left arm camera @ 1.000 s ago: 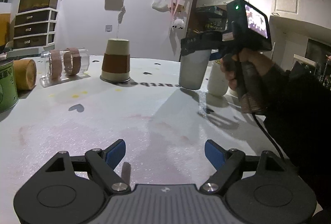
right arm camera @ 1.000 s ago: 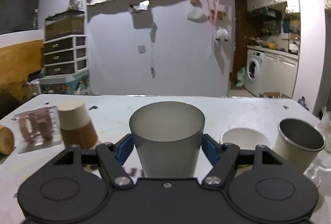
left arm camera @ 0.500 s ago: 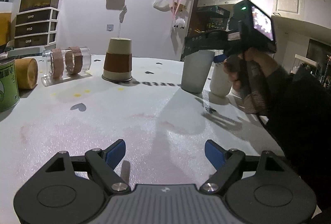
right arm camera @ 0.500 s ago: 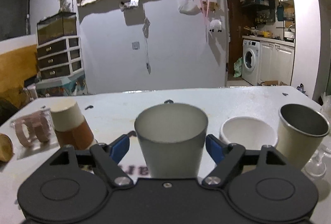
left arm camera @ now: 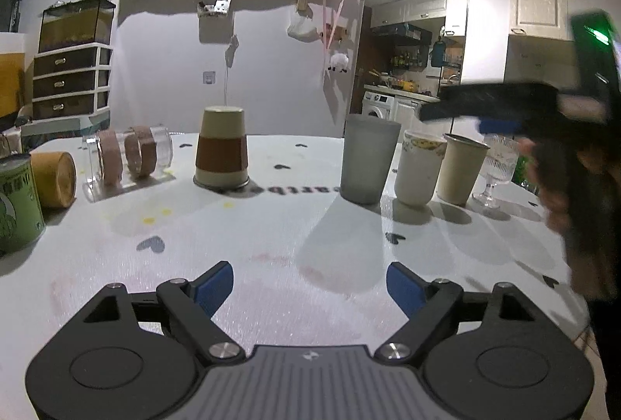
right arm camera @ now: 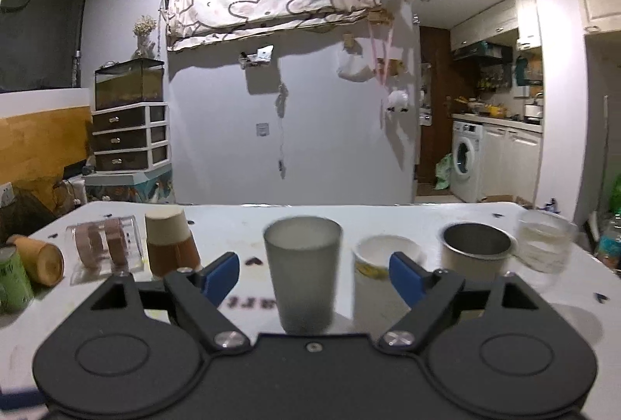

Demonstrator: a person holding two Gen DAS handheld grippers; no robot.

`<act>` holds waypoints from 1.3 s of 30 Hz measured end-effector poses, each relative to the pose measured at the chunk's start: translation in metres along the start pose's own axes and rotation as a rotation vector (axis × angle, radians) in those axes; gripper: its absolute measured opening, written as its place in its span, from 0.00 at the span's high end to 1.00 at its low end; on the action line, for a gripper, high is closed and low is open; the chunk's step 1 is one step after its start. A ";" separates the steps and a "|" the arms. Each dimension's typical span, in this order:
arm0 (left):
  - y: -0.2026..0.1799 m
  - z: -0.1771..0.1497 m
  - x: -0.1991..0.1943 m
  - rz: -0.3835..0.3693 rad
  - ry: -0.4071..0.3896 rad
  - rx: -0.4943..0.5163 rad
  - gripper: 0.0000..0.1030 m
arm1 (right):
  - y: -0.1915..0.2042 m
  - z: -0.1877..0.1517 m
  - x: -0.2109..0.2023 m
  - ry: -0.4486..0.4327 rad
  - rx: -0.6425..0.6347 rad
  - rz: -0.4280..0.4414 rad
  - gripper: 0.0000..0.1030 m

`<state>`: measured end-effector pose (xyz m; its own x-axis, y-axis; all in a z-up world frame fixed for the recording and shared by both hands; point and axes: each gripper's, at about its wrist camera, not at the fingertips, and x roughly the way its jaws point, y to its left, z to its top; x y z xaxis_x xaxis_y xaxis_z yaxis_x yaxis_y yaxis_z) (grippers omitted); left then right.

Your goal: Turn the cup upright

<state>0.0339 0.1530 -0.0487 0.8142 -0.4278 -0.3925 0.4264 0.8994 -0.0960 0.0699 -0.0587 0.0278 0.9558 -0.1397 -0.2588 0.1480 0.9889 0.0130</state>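
Pulled back from the grey cup (right arm camera: 302, 270) since a second ago, when blue pads pinched its sides: right tool (right arm camera: 312, 274) now wide open, gripping nothing, cup left standing mouth-up on the white desk (left arm camera: 271, 226). Seen at centre of the right wrist view, beyond the spread fingers and apart from both; at right of centre in the left wrist view (left arm camera: 368, 162), first in a row with a white cup (left arm camera: 419, 169), a metal cup (left arm camera: 462, 169) and a ribbed glass (left arm camera: 498, 164). Right tool blurred at the right edge of the left wrist view (left arm camera: 485, 109), raised above that row. Left tool (left arm camera: 310, 288) low at the bottom of its frame, equally wide open and empty, well short of everything.

Judged: flip of the grey cup complete, release and retreat in hand. Standing rim-down left of centre, a brown-banded paper cup (left arm camera: 221, 152); lying on their sides further left, a clear cup (left arm camera: 128, 156) and a tan cup (left arm camera: 54, 179). Next move, if more are meant, calls for a side grip and a half turn.

Writing: dark letters printed on the desk near the paper cup, mirrored and partly hidden, not readable; characters on the green can (left arm camera: 15, 202) at far left too cropped to read.
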 end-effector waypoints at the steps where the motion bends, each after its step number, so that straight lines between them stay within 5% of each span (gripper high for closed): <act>1: -0.001 0.002 0.000 0.004 -0.004 0.002 0.16 | -0.002 -0.004 -0.008 -0.008 0.001 -0.002 0.17; 14: -0.011 0.013 -0.005 0.031 -0.038 0.014 0.09 | -0.023 -0.053 -0.076 0.008 0.034 -0.035 0.10; 22: -0.011 0.014 -0.006 0.044 -0.043 0.007 0.00 | -0.021 -0.070 -0.089 0.019 0.025 -0.047 0.00; 39: -0.010 0.011 -0.005 0.096 -0.040 0.014 0.00 | -0.017 -0.076 -0.094 0.019 0.010 -0.063 0.00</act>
<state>0.0305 0.1451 -0.0356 0.8664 -0.3435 -0.3625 0.3511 0.9352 -0.0472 -0.0414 -0.0586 -0.0215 0.9396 -0.2006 -0.2772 0.2103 0.9776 0.0054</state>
